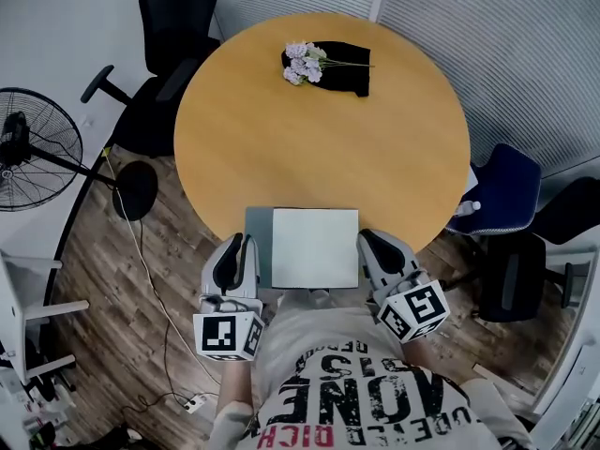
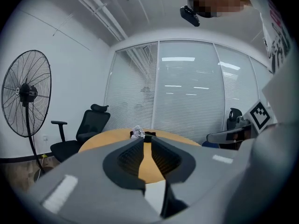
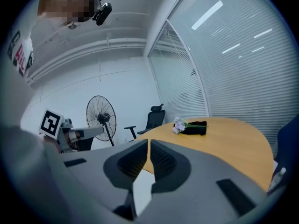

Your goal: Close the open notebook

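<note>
The notebook (image 1: 315, 247) lies at the near edge of the round wooden table (image 1: 319, 148), a white page facing up and a grey strip of cover (image 1: 257, 244) showing along its left side. My left gripper (image 1: 240, 239) rests beside that grey edge. Its jaws stand a narrow gap apart with nothing between them, and in the left gripper view (image 2: 147, 140) only tabletop shows through the gap. My right gripper (image 1: 372, 235) sits just off the notebook's right edge. In the right gripper view (image 3: 148, 142) its tips almost meet and hold nothing.
A bunch of pale purple flowers (image 1: 303, 62) lies on a black pouch (image 1: 349, 67) at the table's far side. Black office chairs (image 1: 164, 54) and a standing fan (image 1: 33, 148) are on the left, a blue chair (image 1: 502, 190) on the right. A cable (image 1: 155, 289) runs over the floor.
</note>
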`<state>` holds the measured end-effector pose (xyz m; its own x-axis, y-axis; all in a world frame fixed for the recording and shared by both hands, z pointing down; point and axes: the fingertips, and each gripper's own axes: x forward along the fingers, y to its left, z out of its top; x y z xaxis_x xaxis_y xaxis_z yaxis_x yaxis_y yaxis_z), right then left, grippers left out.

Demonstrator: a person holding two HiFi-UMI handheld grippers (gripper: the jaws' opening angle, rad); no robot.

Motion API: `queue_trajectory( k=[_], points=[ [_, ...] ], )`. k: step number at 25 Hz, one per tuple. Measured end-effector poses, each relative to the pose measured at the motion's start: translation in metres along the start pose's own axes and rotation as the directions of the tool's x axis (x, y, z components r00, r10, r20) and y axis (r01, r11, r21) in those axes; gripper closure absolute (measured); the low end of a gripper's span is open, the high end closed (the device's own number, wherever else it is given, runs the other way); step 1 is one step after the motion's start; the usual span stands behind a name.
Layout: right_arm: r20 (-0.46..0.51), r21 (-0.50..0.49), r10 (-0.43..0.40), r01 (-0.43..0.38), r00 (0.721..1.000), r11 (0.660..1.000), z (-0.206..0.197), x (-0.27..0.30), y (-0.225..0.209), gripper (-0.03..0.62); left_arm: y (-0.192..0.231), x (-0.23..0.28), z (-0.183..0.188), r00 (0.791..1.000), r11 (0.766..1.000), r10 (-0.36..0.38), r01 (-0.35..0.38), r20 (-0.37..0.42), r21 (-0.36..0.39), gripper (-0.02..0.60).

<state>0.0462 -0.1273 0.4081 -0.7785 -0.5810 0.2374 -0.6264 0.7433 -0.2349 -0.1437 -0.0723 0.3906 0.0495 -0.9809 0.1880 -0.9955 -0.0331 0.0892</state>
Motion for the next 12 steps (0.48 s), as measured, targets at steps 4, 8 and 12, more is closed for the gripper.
queue_trajectory(
  k=[4, 8, 12],
  points=[
    [0.011, 0.005, -0.017, 0.017, 1.000, 1.000, 0.003, 0.004, 0.000, 0.568, 0.006, 0.000, -0.001, 1.000, 1.000, -0.012, 0.012, -0.010, -0.005, 0.523],
    [0.026, 0.006, -0.036, 0.036, 0.999, 0.999, 0.009, 0.009, 0.004, 0.568, 0.011, 0.006, 0.005, 0.999, 0.999, -0.038, 0.038, 0.001, -0.006, 0.523],
    [0.027, 0.011, -0.063, 0.063, 0.998, 0.998, 0.011, 0.013, 0.010, 0.568, 0.015, 0.011, 0.010, 0.997, 0.997, -0.076, 0.076, 0.004, -0.012, 0.523]
  ],
)
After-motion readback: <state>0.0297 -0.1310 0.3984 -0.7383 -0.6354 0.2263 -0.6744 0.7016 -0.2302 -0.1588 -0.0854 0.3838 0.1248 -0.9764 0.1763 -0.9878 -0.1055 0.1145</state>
